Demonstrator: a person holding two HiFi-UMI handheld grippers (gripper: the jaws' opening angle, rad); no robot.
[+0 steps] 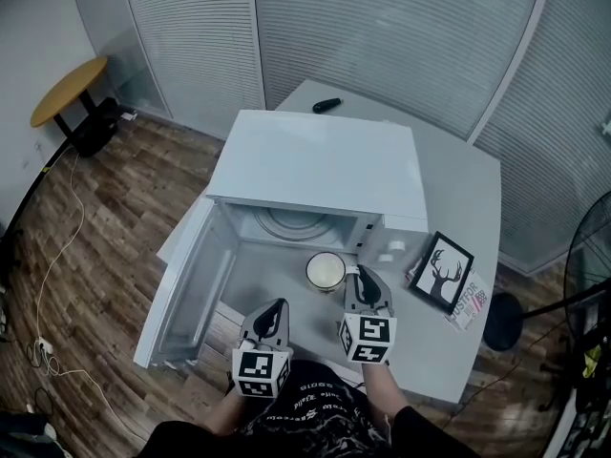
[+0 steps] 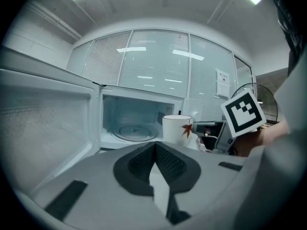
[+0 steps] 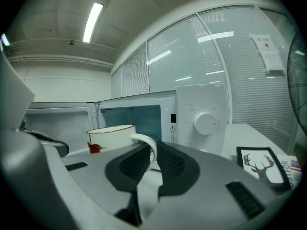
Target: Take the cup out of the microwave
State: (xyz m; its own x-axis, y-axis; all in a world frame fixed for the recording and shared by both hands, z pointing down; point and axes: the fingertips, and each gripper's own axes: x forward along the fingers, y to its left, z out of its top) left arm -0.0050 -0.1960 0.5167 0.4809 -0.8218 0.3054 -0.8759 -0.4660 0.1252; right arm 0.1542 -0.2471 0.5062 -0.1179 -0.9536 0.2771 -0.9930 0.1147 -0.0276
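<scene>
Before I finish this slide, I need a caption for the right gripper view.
Right gripper holds the white cup by its handle, just outside the open microwave.

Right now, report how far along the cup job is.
Done: the microwave door stands open and the cup is outside the cavity. In hand: the right gripper is shut on its handle. Left: setting it down on the table; the left gripper is shut and empty.

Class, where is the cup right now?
In the head view the cup is just outside the open microwave, its handle gripped by the right claw.
</scene>
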